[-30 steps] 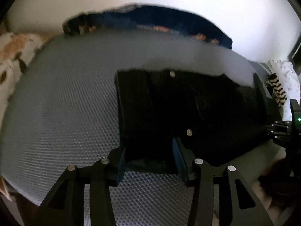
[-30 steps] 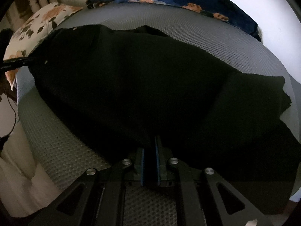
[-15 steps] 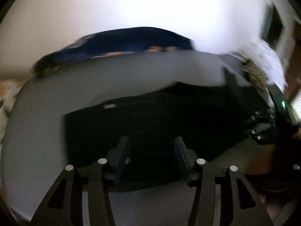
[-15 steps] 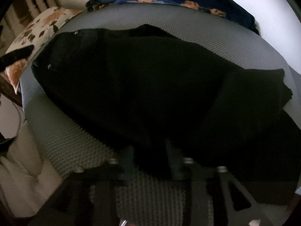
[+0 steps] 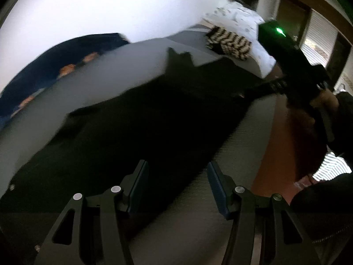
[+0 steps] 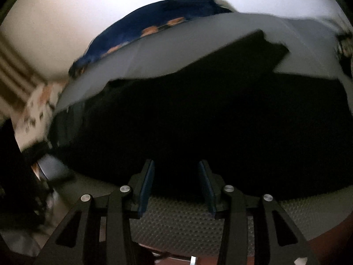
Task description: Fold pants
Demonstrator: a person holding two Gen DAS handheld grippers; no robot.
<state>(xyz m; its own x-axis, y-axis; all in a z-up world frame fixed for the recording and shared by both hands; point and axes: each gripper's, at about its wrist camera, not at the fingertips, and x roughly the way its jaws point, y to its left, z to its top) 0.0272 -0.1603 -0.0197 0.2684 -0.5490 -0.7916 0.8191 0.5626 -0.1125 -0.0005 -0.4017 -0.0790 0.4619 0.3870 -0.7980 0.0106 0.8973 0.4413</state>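
Right gripper has released the pants; both views have swung

The pants lie spread along the bed. A blanket sits behind them at the wall; a striped cloth at the far end — my right tool near that end, my left tool above the pants' near edge.

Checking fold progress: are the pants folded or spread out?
Spread out. The pants lie full length across the grey mattress, one leg end still flat.
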